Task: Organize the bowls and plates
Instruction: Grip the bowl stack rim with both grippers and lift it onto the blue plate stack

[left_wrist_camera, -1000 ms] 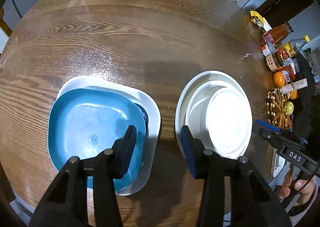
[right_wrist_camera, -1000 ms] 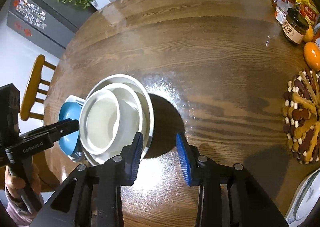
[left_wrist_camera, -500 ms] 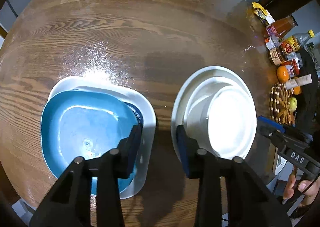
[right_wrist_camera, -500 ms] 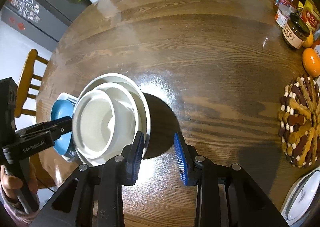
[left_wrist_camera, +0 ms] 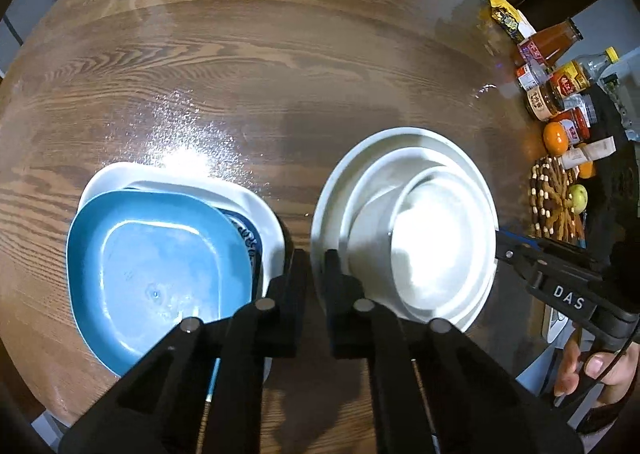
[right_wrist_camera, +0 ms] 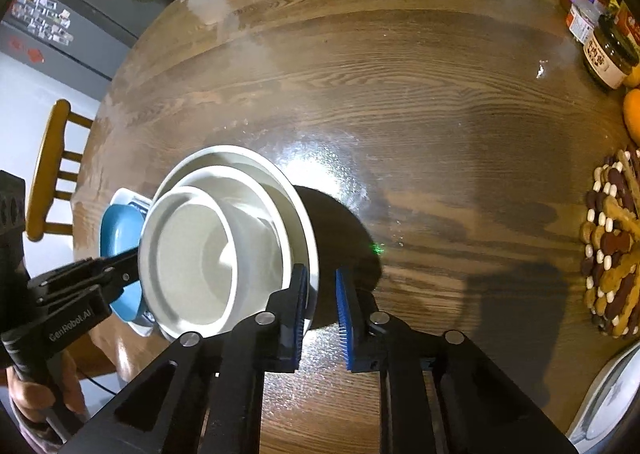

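Observation:
A stack of white round bowls (left_wrist_camera: 420, 222) sits on a white plate on the wooden table (left_wrist_camera: 280, 74). Left of it lies a blue square plate (left_wrist_camera: 156, 274) on a patterned plate and a white square plate (left_wrist_camera: 256, 202). My left gripper (left_wrist_camera: 316, 266) hangs between the two stacks, its jaws nearly closed around the left rim of the white stack's bottom plate. My right gripper (right_wrist_camera: 321, 294) sits at the right rim of the same white stack (right_wrist_camera: 224, 250), jaws narrowed around the rim of the outer plate.
Sauce bottles and jars (left_wrist_camera: 552, 74), oranges (left_wrist_camera: 556, 138) and a beaded trivet (left_wrist_camera: 556, 202) crowd the table's right edge. A wooden chair (right_wrist_camera: 52, 170) stands beyond the left edge. Another dish (right_wrist_camera: 612, 398) lies at the lower right in the right wrist view.
Both grippers have narrowed their jaws over the last second and moved in onto opposite rims of the white stack. The dishes have not moved.

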Demonstrator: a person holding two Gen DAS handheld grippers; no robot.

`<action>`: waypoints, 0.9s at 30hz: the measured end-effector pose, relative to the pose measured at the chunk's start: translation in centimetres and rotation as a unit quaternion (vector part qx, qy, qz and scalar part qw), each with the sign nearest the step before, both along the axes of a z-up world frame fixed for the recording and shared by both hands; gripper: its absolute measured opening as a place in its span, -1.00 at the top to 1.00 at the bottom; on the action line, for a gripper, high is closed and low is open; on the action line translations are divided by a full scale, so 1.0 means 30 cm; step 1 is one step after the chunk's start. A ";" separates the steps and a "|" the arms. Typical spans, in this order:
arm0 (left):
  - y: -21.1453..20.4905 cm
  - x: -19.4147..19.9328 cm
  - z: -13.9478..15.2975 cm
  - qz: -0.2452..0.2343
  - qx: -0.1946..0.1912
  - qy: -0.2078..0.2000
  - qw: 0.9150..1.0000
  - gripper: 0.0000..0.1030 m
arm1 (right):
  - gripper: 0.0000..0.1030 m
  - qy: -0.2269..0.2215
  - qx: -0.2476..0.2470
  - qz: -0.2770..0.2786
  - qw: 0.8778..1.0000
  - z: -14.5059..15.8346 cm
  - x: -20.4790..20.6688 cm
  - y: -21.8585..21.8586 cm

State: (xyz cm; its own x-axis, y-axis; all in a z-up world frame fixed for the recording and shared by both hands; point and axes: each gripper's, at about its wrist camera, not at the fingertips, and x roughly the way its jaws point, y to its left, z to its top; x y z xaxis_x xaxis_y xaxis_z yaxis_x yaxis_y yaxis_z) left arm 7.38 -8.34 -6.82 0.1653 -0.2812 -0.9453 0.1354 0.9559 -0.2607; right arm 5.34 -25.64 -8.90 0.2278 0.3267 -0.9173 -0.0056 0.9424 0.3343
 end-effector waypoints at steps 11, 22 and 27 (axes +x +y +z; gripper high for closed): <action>0.002 -0.015 0.002 0.007 -0.013 -0.010 1.000 0.99 | 0.83 -0.013 -0.014 -0.003 1.000 0.011 -0.014 0.024; 0.030 -0.025 0.035 0.004 -0.013 -0.024 1.000 1.00 | 0.83 -0.025 -0.012 -0.007 1.000 0.063 -0.015 0.022; 0.073 -0.033 0.057 0.012 -0.014 -0.026 0.999 1.00 | 0.83 -0.035 -0.007 -0.005 0.999 0.112 -0.020 0.050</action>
State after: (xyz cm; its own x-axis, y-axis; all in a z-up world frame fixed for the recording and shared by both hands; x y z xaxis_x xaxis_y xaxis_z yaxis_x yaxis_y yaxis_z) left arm 6.38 -6.16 -5.12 0.2221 -0.3032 -0.9267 0.1262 0.9514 -0.2810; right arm 4.74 -24.15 -5.53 0.2951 0.3115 -0.9033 -0.0189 0.9471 0.3204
